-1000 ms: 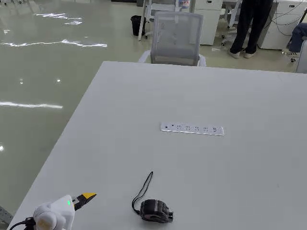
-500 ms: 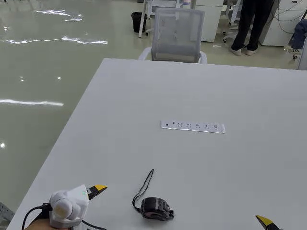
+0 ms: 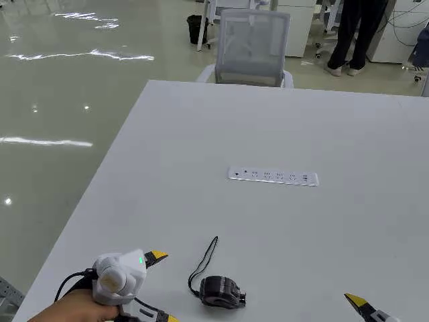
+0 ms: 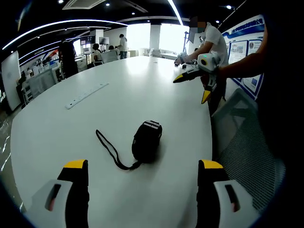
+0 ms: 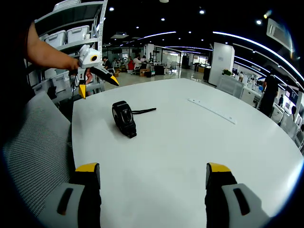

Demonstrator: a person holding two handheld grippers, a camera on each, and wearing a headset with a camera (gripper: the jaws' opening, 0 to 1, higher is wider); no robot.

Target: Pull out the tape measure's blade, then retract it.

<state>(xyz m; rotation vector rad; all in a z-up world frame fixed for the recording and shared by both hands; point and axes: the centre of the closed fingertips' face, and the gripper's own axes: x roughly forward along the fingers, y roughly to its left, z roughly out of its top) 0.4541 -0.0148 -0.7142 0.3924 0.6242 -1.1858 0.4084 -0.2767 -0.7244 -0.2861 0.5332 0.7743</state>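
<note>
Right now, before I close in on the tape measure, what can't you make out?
- Blade hook on the tape measure: too small in all three views.
- Most of the right tongs: cut off by the head view's bottom edge.
- Sockets on the power strip: too small in the head view.

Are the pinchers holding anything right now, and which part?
Nothing is held. The left gripper and right gripper are both open; the tape measure lies untouched on the table.
</note>
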